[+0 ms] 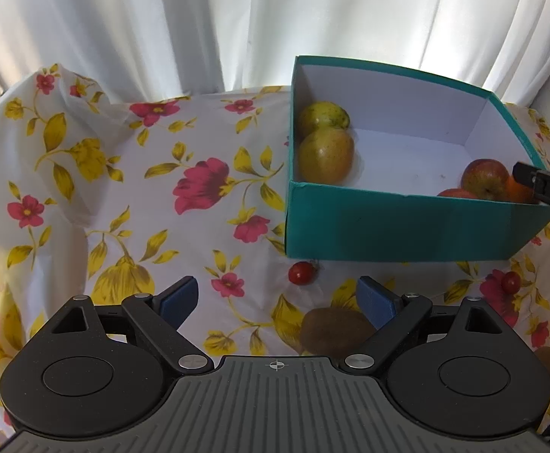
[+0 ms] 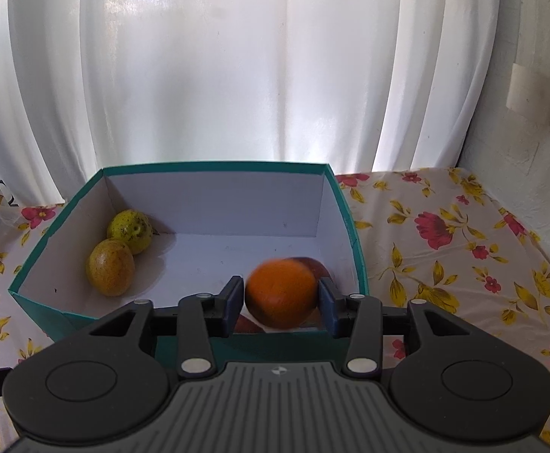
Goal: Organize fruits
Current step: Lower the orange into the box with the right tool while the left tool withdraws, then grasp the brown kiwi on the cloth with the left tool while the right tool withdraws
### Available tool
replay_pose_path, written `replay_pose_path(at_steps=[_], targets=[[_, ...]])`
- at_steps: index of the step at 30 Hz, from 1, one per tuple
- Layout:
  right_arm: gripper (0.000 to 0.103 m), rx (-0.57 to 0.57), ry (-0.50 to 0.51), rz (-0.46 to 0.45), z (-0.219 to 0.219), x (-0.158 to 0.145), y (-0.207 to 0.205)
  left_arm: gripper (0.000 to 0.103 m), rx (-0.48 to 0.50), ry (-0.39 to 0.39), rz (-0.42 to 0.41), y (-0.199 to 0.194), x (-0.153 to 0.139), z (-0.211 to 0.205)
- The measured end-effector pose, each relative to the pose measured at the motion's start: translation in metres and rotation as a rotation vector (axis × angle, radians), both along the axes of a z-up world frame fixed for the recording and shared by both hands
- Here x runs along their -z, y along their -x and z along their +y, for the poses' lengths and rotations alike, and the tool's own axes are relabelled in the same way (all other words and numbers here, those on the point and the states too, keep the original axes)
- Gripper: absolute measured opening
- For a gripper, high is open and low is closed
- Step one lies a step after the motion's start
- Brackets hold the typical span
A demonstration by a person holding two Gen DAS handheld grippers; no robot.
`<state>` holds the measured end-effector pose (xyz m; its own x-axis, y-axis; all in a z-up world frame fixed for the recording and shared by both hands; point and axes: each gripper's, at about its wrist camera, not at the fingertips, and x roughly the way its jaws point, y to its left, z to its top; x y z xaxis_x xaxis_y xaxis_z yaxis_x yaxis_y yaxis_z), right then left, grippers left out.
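Note:
A teal box [image 1: 388,226] with a white inside stands on the floral cloth. Two yellow-green fruits [image 1: 326,154] lie in its left corner, and a red apple [image 1: 484,179] lies at its right. My left gripper [image 1: 277,298] is open above the cloth, with a brown kiwi [image 1: 333,330] by its right finger and a cherry tomato [image 1: 302,273] just ahead. In the right wrist view my right gripper [image 2: 281,298] holds a blurred orange [image 2: 280,292] between its pads over the box's [image 2: 48,313] near right corner. The pads touch or nearly touch it.
A second cherry tomato [image 1: 510,282] lies on the cloth at the right. White curtains [image 2: 237,75] hang behind the table. The right gripper's finger [image 1: 547,188] reaches over the box's right corner. Bunched cloth [image 1: 67,132] rises at the far left.

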<state>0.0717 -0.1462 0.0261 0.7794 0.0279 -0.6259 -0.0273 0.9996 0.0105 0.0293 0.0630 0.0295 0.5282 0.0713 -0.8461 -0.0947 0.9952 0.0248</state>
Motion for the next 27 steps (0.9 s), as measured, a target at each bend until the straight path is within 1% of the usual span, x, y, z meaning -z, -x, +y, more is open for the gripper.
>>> replay_pose_path(at_steps=[1, 2, 4, 7, 9, 11, 12, 16, 19, 21, 24, 27], targets=[[0.054, 0.001, 0.007, -0.015, 0.000, -0.002, 0.001, 0.094, 0.000, 0.001, 0.004, 0.000, 0.001, 0.000], [0.056, 0.001, 0.017, -0.027, 0.001, -0.003, 0.002, 0.094, 0.001, 0.001, 0.005, 0.000, 0.002, 0.000], [0.057, 0.003, 0.024, -0.045, 0.000, -0.006, 0.004, 0.094, 0.003, 0.002, 0.004, 0.001, 0.003, 0.001], [0.058, 0.018, 0.006, -0.060, -0.004, -0.013, 0.010, 0.094, 0.013, -0.001, 0.003, 0.003, 0.005, 0.001], [0.064, 0.028, -0.006, -0.083, -0.008, -0.020, 0.018, 0.094, 0.025, -0.002, -0.006, 0.006, 0.008, 0.002], [0.078, 0.038, -0.013, -0.116, -0.012, -0.027, 0.030, 0.094, 0.052, 0.003, -0.030, 0.013, 0.009, 0.001], [0.080, 0.041, -0.019, -0.132, -0.014, -0.030, 0.037, 0.094, 0.070, 0.009, -0.042, 0.016, 0.010, 0.000], [0.083, 0.032, -0.041, -0.142, -0.017, -0.031, 0.062, 0.094, 0.164, 0.065, -0.084, 0.029, 0.017, -0.006], [0.084, 0.027, -0.058, -0.111, -0.018, -0.023, 0.075, 0.095, 0.226, 0.109, -0.103, 0.037, 0.027, -0.015], [0.084, 0.032, -0.058, -0.087, -0.019, -0.016, 0.080, 0.095, 0.256, 0.105, -0.111, 0.039, 0.033, -0.023], [0.084, 0.048, -0.060, -0.055, -0.022, -0.008, 0.083, 0.095, 0.281, 0.064, -0.135, 0.042, 0.043, -0.032], [0.084, 0.064, -0.063, -0.042, -0.026, -0.004, 0.087, 0.094, 0.289, 0.058, -0.114, 0.037, 0.055, -0.037]])
